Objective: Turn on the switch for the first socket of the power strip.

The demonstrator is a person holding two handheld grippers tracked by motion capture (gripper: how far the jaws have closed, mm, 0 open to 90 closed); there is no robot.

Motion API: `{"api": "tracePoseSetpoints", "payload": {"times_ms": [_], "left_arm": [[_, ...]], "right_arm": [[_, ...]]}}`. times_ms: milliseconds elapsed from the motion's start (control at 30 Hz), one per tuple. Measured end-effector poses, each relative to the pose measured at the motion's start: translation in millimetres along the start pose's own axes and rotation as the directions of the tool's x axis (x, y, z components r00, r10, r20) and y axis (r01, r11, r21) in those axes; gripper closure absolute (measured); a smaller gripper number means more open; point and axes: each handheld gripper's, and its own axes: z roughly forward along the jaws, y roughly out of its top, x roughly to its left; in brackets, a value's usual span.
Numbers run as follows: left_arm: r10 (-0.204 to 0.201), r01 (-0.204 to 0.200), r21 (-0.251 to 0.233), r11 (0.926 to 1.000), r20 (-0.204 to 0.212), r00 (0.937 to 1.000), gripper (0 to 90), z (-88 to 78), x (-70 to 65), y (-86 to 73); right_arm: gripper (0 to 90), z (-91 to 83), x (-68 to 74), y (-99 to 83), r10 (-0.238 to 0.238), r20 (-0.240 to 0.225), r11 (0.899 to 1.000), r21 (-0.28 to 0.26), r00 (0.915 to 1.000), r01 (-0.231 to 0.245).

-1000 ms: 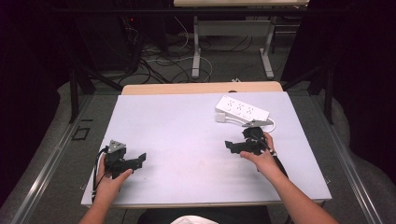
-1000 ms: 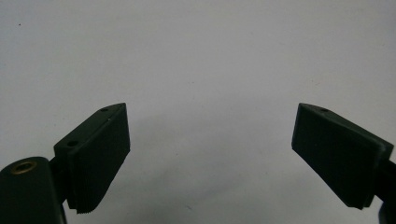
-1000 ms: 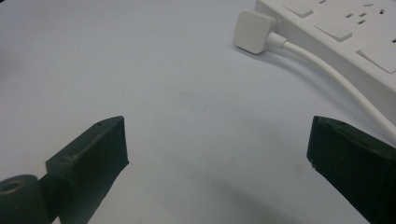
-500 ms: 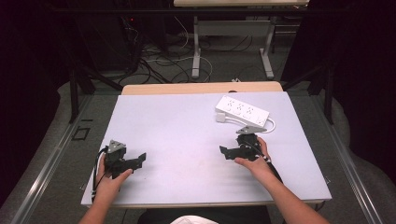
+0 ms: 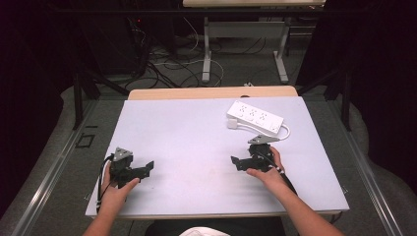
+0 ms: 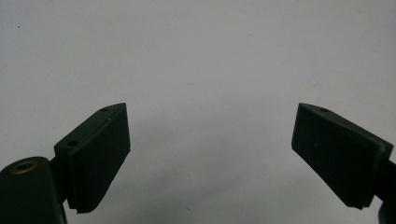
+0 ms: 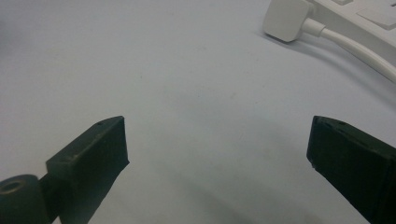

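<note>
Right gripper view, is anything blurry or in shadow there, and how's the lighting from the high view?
Right gripper view: the near black pads are soft and dark, and the white plug is slightly blurred. High view: the table is evenly lit, the surroundings are very dark.

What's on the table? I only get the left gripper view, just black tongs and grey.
Observer: A white power strip lies at the table's far right.
Operator: Is anything holding it?
Observer: No. The right tongs are open, nearer the person, apart from it.
Operator: Where's its plug?
Observer: The plug lies on the table by the power strip's end, with its cable attached.
</note>
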Motion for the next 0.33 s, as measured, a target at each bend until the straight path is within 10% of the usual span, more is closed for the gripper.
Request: {"api": "tracePoseSetpoints", "payload": {"times_ms": [333], "left_arm": [[0.0, 0.0, 0.0, 1.0, -0.001, 1.0, 11.4, -0.3, -0.1, 0.4]], "right_arm": [[4.8, -2.7, -1.8, -1.3, 0.007, 0.006, 1.0, -0.009, 1.0, -0.007]]}}
